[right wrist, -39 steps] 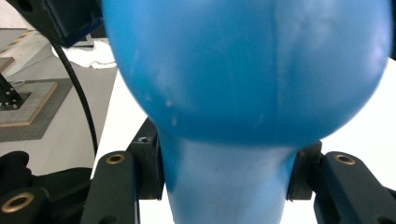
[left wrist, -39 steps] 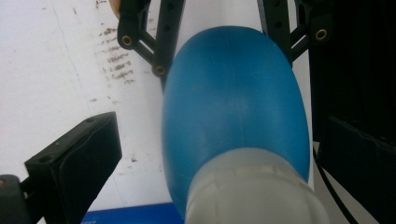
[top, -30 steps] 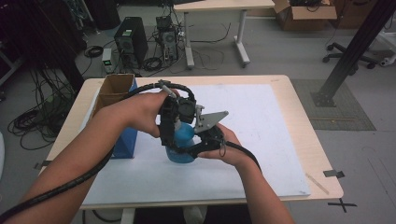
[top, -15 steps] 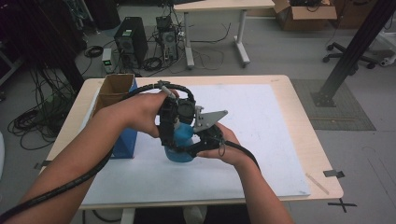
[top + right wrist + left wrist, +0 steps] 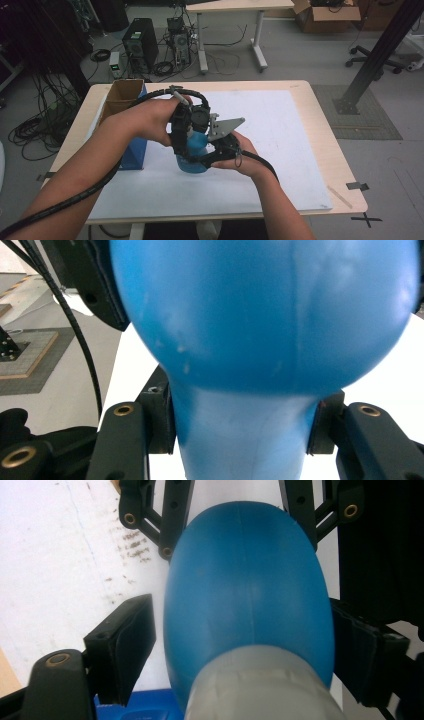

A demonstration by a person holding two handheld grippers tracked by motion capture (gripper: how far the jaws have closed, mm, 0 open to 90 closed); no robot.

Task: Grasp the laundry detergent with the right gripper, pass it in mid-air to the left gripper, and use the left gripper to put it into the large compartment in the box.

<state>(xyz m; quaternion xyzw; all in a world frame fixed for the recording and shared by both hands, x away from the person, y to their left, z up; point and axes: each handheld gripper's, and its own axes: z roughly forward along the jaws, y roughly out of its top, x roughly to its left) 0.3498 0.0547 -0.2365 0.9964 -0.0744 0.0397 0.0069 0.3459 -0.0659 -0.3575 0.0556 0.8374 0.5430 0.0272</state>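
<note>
A blue bulb-shaped bottle (image 5: 193, 161) stands on the white sheet (image 5: 285, 150) at the middle of the table. My right gripper (image 5: 214, 150) comes in from the right, and in the right gripper view it (image 5: 240, 427) is shut on the bottle's narrow neck (image 5: 240, 440) under the round bulb (image 5: 260, 310). My left gripper (image 5: 187, 136) reaches over from the left. In the left gripper view its jaws (image 5: 240, 650) stand on either side of the bulb (image 5: 245, 590). A thin gap shows at one pad (image 5: 125, 645), and the other pad (image 5: 357, 655) lies against the bulb.
An open cardboard box with blue sides (image 5: 131, 102) stands at the table's left, close to my left forearm. The wooden table edge (image 5: 325, 120) borders the sheet. Computers, cables and another desk (image 5: 235, 7) are on the floor beyond.
</note>
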